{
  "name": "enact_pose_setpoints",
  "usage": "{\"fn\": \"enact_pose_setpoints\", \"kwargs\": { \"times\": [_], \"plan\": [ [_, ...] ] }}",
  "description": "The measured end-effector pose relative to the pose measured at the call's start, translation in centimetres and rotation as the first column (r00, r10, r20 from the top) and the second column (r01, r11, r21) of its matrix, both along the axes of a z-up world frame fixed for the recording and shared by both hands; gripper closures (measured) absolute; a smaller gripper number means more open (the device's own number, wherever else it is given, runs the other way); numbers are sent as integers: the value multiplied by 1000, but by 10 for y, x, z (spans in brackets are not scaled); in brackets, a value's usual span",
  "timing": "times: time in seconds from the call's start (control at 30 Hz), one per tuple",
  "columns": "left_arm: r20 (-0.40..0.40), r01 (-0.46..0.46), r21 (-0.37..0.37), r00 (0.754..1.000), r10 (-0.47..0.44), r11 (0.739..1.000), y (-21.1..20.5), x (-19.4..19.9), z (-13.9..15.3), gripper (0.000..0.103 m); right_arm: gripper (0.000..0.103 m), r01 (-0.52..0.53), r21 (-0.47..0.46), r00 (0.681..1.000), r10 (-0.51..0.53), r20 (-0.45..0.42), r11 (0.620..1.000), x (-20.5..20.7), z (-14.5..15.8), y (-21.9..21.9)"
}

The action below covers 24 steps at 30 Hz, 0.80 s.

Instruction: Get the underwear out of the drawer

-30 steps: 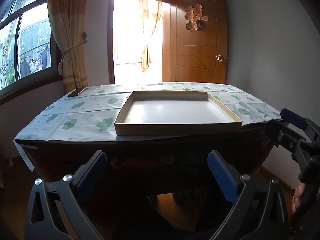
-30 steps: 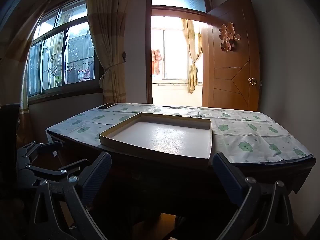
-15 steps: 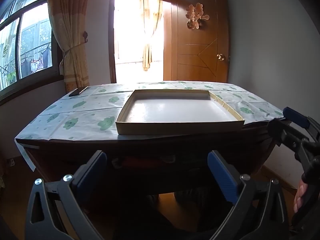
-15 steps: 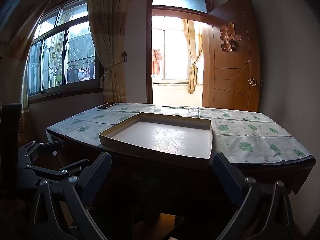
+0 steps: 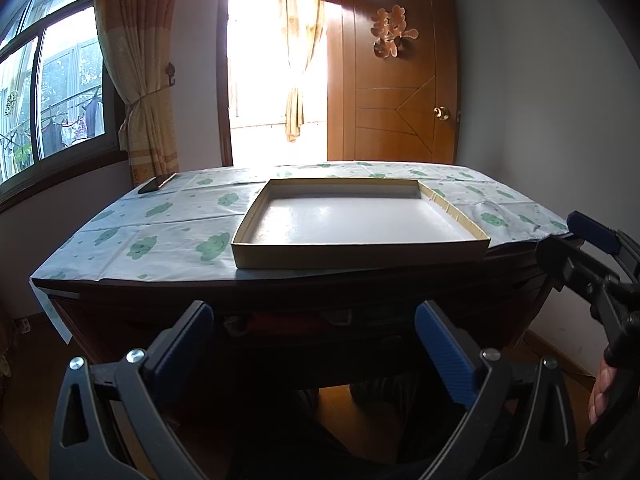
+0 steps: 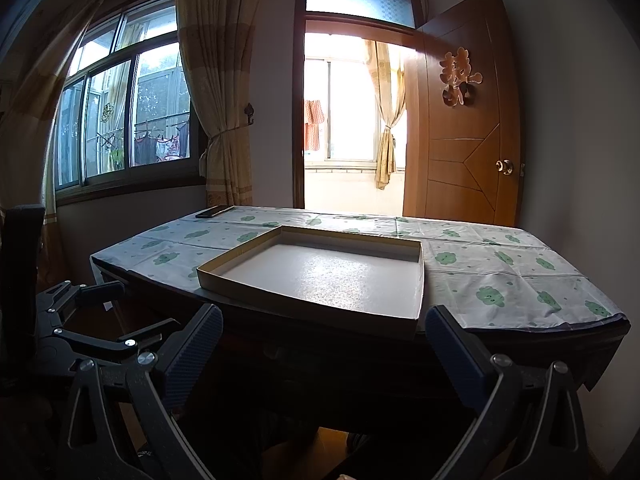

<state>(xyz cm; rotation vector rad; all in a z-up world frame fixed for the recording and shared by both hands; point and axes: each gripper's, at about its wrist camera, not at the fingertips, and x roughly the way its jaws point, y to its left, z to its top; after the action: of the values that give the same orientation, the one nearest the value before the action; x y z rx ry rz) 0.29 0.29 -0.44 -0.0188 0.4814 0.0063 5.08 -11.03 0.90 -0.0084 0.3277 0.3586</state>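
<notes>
- I have my left gripper [image 5: 314, 344] low in front of the table, jaws spread wide and holding nothing; nothing is done yet.
- My right gripper [image 6: 324, 350] is the same: gaping, empty, level with the table's front.
- The drawer [image 5: 296, 322] sits in the dark front; I can't tell whether it is open, and something reddish there may be the underwear, though I can't confirm it.
- Farther off, the shallow box [image 5: 360, 248] on the tablecloth [image 5: 160, 236] holds nothing, so everything is left.

left gripper [image 5: 314, 344] spread wide, empty; right gripper [image 6: 324, 344] likewise
</notes>
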Motion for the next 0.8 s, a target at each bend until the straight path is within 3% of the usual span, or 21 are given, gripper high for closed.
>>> {"fn": "enact_pose_setpoints", "kwargs": {
  "times": [0.8],
  "plan": [
    [-7,9,16,1000,-9,1000,-3,-1,-5,0,1,2,-5,1000,-2,0,1000,0,-5,0]
  ]
}}
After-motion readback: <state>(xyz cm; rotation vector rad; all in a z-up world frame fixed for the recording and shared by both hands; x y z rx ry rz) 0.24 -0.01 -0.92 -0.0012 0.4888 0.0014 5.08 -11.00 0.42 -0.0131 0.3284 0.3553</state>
